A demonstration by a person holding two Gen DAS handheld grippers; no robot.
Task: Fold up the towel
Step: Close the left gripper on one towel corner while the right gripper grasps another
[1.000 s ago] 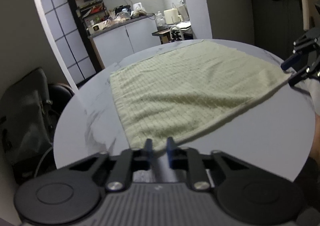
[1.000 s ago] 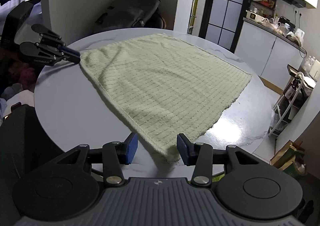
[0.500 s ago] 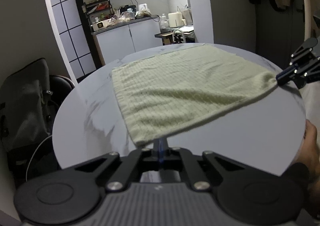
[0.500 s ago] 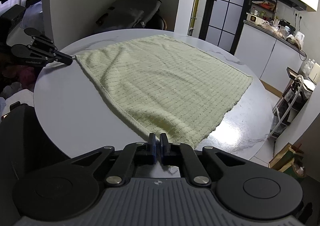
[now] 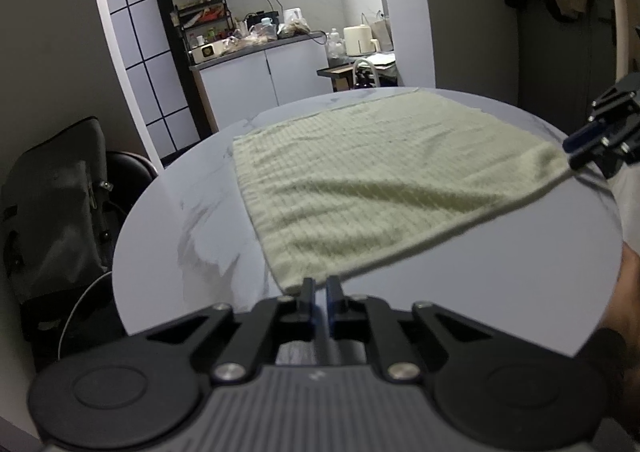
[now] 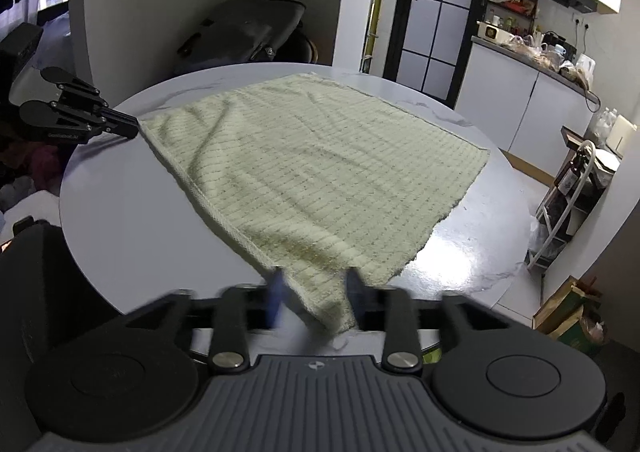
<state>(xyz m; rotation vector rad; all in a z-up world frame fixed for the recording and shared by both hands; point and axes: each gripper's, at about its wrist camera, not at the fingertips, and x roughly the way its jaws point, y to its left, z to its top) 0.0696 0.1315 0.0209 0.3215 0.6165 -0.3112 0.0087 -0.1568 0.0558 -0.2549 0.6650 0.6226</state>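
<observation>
- Since half a second ago both grippers, then pinched shut, are parting.
- Towel (image 6: 320,168) lies spread flat on round table (image 6: 120,228).
- Right gripper (image 6: 314,288): jaws opening, near-right corner loose between them.
- Left gripper (image 5: 319,290): jaws opening, narrow gap, near-left corner at its tips.

towel (image 6: 320,172): pale green, grid-ribbed | table (image 5: 500,284): grey-white marbled | backpack (image 5: 48,212): dark grey

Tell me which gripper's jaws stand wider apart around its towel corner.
The right gripper: its opening jaws gape around the towel corner; the left gripper's barely part.
</observation>
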